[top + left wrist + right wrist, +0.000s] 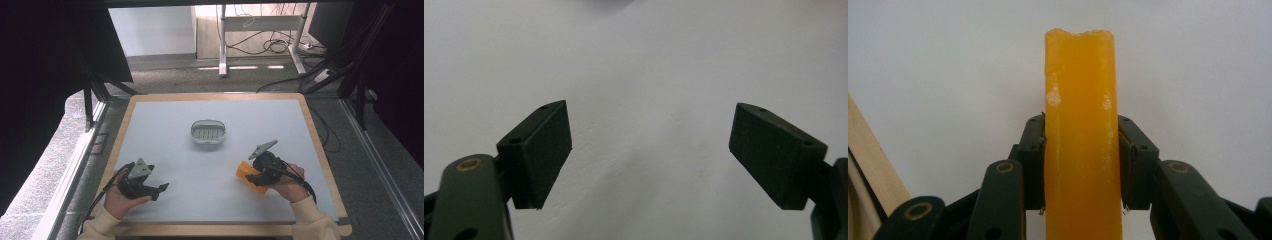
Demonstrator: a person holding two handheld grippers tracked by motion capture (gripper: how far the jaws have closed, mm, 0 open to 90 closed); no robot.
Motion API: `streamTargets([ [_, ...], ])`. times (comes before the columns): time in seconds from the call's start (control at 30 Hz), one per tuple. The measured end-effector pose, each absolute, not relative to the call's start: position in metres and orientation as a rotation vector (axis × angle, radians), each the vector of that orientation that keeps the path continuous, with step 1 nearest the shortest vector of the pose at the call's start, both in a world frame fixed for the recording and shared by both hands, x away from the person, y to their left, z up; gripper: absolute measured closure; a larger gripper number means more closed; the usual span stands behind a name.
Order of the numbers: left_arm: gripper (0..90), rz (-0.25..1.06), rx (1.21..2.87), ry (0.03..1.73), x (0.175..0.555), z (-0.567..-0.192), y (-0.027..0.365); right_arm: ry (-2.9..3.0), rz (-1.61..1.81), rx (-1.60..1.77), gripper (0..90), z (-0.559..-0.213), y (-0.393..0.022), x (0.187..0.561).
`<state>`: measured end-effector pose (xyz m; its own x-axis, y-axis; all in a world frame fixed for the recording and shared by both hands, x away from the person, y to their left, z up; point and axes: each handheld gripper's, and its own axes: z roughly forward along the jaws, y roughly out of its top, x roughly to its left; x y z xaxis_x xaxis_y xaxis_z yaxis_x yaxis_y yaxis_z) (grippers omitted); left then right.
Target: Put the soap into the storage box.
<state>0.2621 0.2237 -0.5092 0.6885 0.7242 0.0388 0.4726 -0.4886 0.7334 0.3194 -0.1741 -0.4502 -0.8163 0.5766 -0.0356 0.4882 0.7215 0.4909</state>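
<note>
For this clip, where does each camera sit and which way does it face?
High view: above the person's side, facing forward and down on the table; both hands, left tongs, right tongs, soap dish.
Left gripper view: on the left tongs, along open jaws onto bare table.
Right gripper view: on the right tongs, jaws shut on an orange soap bar.
Shared: high and right gripper views both show the soap bar.

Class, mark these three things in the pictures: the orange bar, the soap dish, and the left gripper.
orange bar (1082, 130): right gripper view, middle of its face between the jaws.
soap dish (208, 142): high view, near rim.
left gripper (650, 155): left gripper view, midway between its open fingertips.
</note>
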Motion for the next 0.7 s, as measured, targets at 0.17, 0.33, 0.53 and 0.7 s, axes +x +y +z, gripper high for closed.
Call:
streamTargets([
  [0.17, 17.3, 0.449, 2.177, 0.913, 0.262, -0.509, 0.224, 2.736, 0.715, 0.857, 61.5, -0.448, -0.175, 0.320],
  [0.33, 17.3, 0.454, 2.171, 0.917, 0.262, -0.508, 0.225, 2.736, 0.727, 0.851, 61.5, -0.446, -0.174, 0.322],
  [0.53, 17.3, 0.452, 2.169, 0.917, 0.262, -0.508, 0.225, 2.726, 0.753, 0.835, 61.5, -0.438, -0.174, 0.325],
  [0.7, 17.3, 0.450, 2.173, 0.916, 0.261, -0.508, 0.225, 2.720, 0.764, 0.828, 61.6, -0.432, -0.171, 0.331],
])
